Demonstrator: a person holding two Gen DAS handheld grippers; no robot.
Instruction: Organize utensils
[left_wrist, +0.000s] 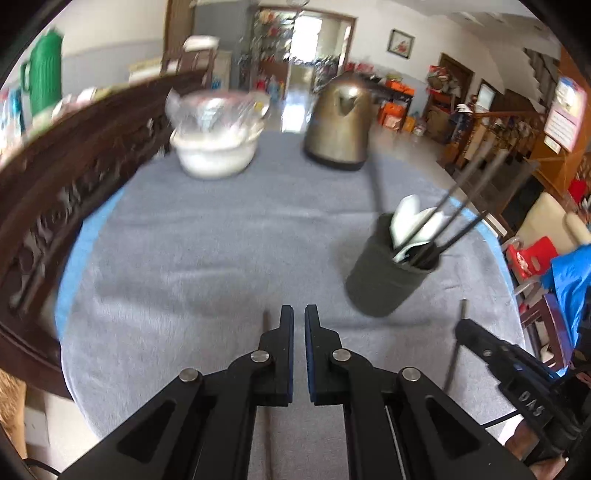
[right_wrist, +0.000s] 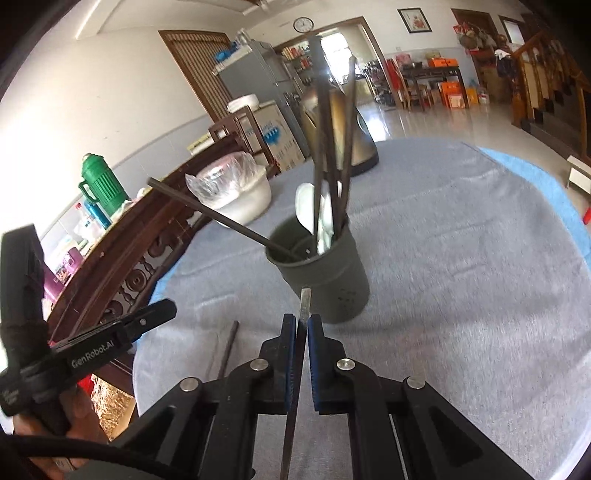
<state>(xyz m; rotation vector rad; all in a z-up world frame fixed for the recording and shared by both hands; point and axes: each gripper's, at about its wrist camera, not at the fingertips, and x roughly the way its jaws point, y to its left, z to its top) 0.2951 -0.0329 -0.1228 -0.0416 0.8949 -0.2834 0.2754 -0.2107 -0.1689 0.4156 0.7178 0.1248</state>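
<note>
Right tongs (right_wrist: 302, 325) clamped on thin dark chopstick (right_wrist: 305, 301), tip aimed at dark green cylindrical utensil cup (right_wrist: 332, 284) just ahead, likely for dropping in. Left tongs (left_wrist: 299, 317) pressed together; whether they grip second chopstick (left_wrist: 266, 350) beside them unclear. Cup on grey-clothed desk (right_wrist: 461, 258) holds dark chopsticks (right_wrist: 325, 129), white spoons (right_wrist: 308, 206).

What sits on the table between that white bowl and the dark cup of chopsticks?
Nothing: in the left wrist view, only bare grey cloth stretches between the white bowl and the cup. The kettle stands further back.
</note>
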